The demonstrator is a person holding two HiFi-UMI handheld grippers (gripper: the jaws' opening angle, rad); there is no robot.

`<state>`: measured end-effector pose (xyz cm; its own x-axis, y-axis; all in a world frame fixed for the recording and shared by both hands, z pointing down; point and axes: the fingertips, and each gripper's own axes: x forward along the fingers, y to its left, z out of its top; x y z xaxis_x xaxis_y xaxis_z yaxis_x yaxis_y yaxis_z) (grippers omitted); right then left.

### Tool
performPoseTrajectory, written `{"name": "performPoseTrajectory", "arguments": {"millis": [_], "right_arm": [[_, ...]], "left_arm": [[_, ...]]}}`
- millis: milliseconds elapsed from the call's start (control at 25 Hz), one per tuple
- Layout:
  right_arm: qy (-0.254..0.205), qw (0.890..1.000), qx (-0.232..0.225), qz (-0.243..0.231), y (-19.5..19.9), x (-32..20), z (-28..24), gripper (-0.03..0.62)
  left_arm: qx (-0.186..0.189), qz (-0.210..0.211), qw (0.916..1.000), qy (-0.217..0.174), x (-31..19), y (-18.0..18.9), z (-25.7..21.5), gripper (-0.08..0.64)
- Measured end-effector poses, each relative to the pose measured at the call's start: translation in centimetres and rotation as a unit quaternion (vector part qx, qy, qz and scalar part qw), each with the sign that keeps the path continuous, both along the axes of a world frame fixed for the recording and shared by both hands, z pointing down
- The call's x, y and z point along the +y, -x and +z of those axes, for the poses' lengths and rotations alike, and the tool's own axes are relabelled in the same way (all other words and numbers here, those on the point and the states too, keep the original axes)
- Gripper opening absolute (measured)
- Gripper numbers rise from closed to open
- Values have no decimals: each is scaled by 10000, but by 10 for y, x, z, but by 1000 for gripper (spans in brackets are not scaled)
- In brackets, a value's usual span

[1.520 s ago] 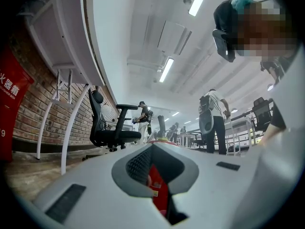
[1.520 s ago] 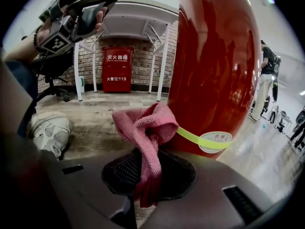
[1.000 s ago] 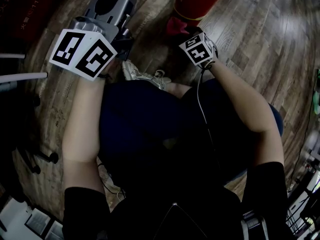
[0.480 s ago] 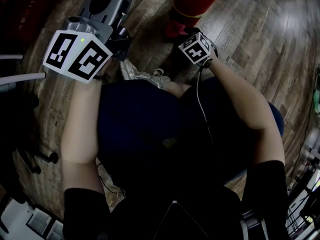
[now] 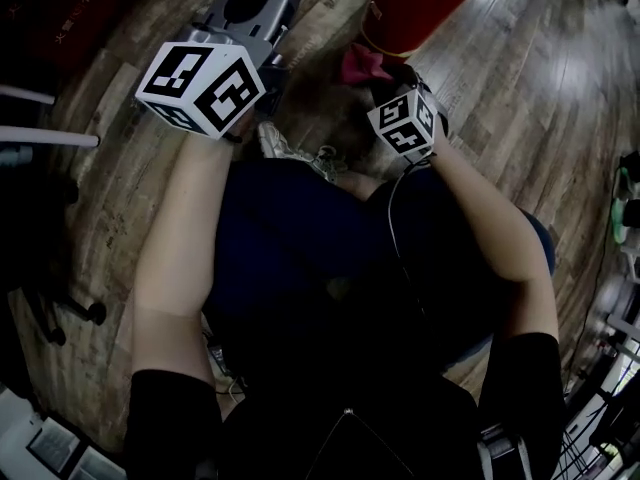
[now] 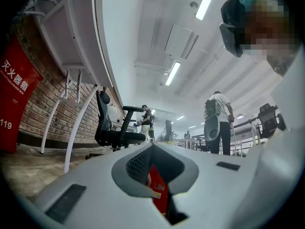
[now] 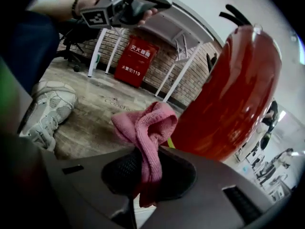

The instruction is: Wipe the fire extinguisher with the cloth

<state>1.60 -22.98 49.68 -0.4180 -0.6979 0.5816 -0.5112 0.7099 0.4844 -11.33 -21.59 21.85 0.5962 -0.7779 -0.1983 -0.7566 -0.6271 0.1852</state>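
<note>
We find the right gripper [image 7: 145, 165] clenched on the pink cloth [image 7: 147, 128], just beside the floor-standing fire extinguisher [image 7: 228, 94]. The left gripper [image 6: 151, 148] is closed and empty. We judge wiping in hand; next, press the cloth along the cylinder.

The extinguisher [image 7: 228, 94] has a smooth, glossy red skin, like painted metal, with bright reflections across it. The cloth [image 7: 145, 128] is pink and matt, a soft, nubbly looped weave like towelling. The right gripper [image 7: 145, 166] and left gripper [image 6: 155, 166] have matt grey plastic shells; the pads [image 7: 121, 168] are dark and finely dimpled. The floor [image 5: 520, 88] is grained wood plank with a dull sheen. The wall [image 6: 43, 109] is rough brick. The shoe [image 7: 47, 104] is white mesh fabric.
</note>
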Motion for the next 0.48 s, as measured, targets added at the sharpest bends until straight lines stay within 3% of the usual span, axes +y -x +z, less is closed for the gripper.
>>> {"name": "performPoseTrajectory", "arguments": {"millis": [120,240,480], "right_arm": [[-604,9980,80,-180,8,12,-44,71],[-1426,9882,310,-467,16,20,-98,71],[-3064,9435,842,-939,33,25,-198,71]], "left_arm": [[66,-37,10000,-4,2,4,-2,14],[143,-63,9999,-28,2,8,-5,14],[264,-113,9996,-48,2,13,-10,14]]}}
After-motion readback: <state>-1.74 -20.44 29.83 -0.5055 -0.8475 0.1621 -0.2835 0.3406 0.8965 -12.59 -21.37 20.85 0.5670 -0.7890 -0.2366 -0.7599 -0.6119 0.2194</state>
